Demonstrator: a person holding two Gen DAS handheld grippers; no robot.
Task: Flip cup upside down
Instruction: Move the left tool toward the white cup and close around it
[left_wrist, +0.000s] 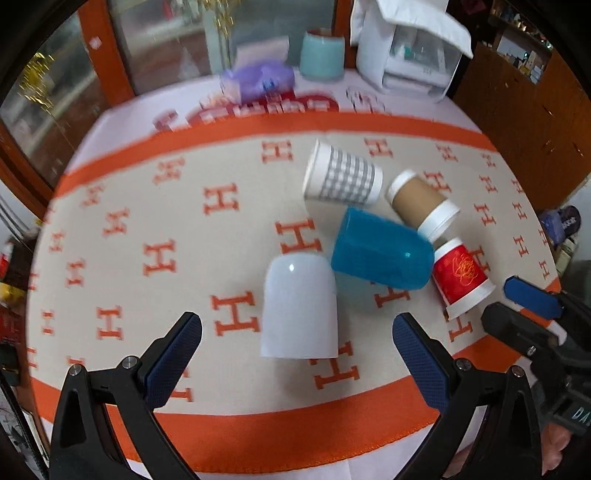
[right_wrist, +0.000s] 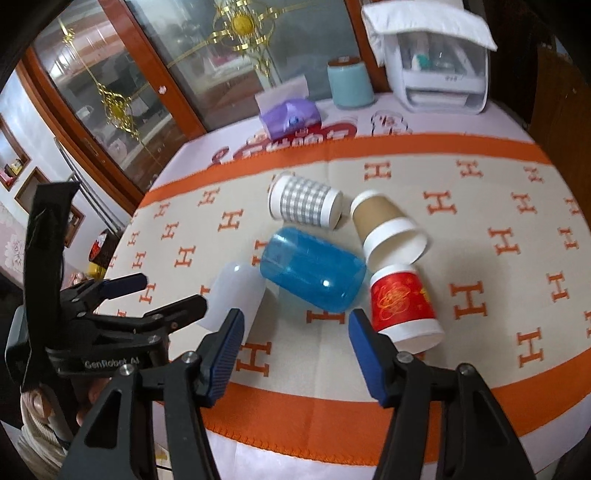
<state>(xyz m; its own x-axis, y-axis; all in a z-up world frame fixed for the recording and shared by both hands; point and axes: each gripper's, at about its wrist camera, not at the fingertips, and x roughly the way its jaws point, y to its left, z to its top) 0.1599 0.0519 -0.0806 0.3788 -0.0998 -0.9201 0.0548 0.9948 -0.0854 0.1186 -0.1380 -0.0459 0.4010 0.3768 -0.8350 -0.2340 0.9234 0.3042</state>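
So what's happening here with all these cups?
A person holds two open grippers over a table with an orange H-patterned cloth. The left gripper straddles a white cup standing upside down. The red cup is also inverted; the blue cup, checkered cup and brown paper cup lie sideways. The right gripper holds nothing.

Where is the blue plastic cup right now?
The blue plastic cup lies on its side mid-cloth, between the white cup on its left and the red paper cup on its right, ahead of the open left claw.
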